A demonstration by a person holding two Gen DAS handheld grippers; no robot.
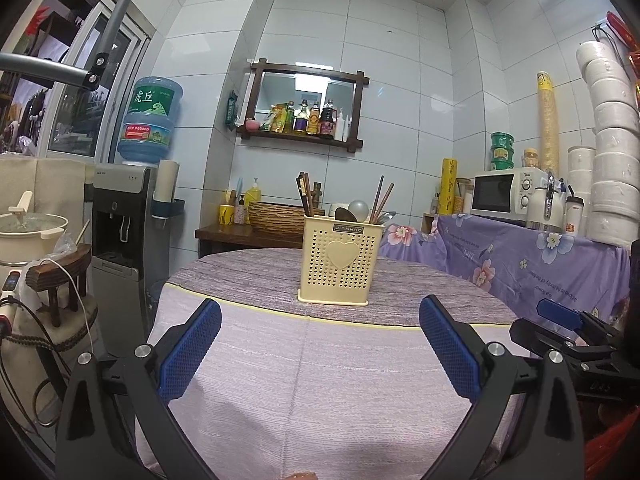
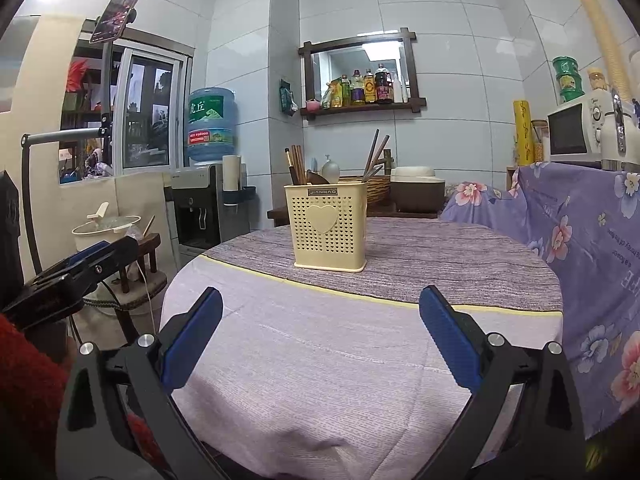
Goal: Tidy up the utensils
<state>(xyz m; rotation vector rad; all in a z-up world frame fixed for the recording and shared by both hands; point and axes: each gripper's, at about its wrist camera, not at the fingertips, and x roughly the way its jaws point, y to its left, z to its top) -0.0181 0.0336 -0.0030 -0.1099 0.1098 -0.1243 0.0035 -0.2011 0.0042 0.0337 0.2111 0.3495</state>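
Note:
A cream perforated utensil holder [image 1: 339, 261] with a heart on its front stands upright on the round table [image 1: 280, 360]. It also shows in the right wrist view [image 2: 329, 232]. It holds chopsticks [image 1: 305, 196], spoons [image 1: 357, 210] and more chopsticks [image 1: 382, 200] standing upright. My left gripper [image 1: 320, 316] is open and empty, low over the near part of the table, well short of the holder. My right gripper [image 2: 320, 308] is open and empty too, beside the left one. Each gripper shows at the edge of the other's view.
A water dispenser [image 1: 120, 216] stands to the left of the table. A counter with a purple flowered cloth [image 1: 520, 256] and a microwave [image 1: 504, 194] is on the right. A wooden side table with a basket [image 1: 276, 214] stands behind.

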